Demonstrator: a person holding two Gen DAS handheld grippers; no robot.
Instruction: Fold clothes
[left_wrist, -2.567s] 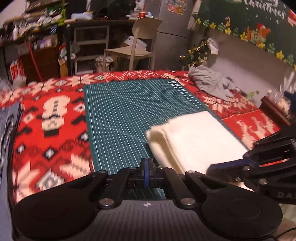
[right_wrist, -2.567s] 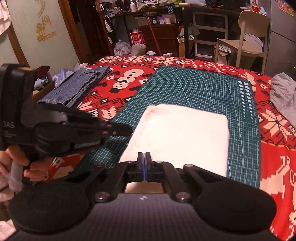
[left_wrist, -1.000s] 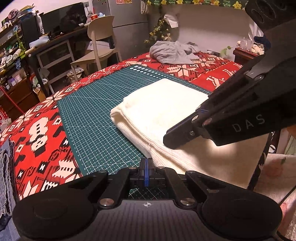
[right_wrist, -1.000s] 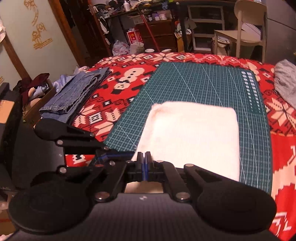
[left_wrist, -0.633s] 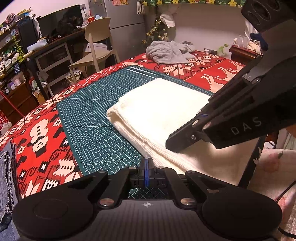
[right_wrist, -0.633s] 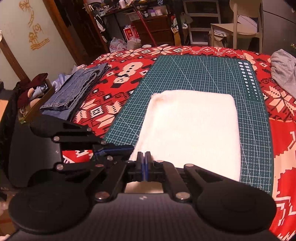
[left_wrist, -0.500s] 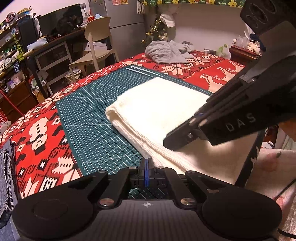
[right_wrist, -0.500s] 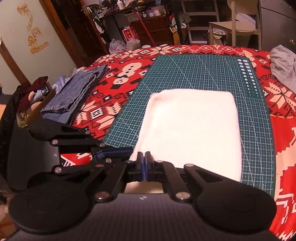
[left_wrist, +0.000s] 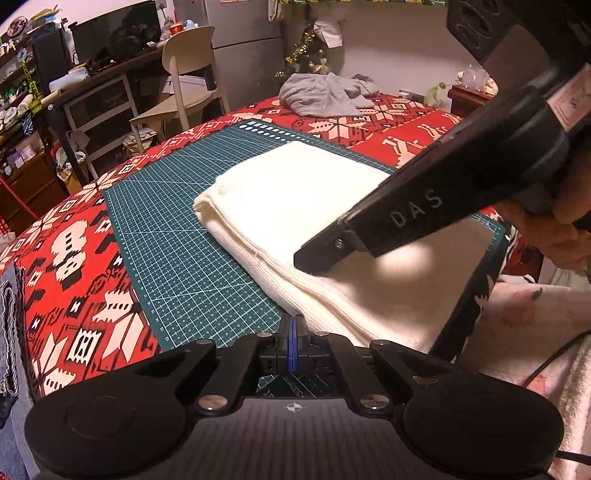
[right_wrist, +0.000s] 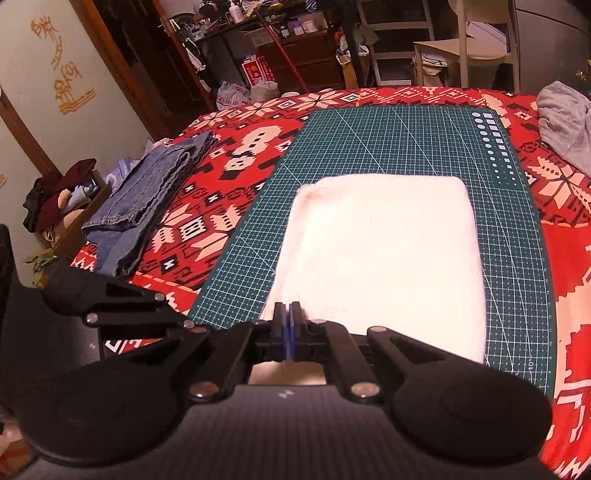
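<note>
We have the white folded garment (right_wrist: 380, 258) lying on the green cutting mat (right_wrist: 388, 147), toward the mat's near edge, on the red patterned cloth (right_wrist: 229, 192) that covers the table. It forms a neat rectangle whose long axis runs away from us, from the near edge toward the far one.

Our left gripper (left_wrist: 292, 334) has its jaws pressed together with nothing between them; its tips sit just at the garment's near left corner, over the mat. Our right gripper (right_wrist: 287, 325) is likewise closed and empty, and the left wrist view shows its tip low over the garment's near left portion; we cannot tell whether it touches the fabric.

So the garment lies straight ahead of both tools, and both crowd its left long side. We judge the fold itself to be nearly complete, and any next move, whether a last press or a lift toward the folded jeans (right_wrist: 147, 192) at the table's left edge, would start from that side, with the jaws opened first.

A grey garment (left_wrist: 325, 94) waits crumpled at the far right corner.
</note>
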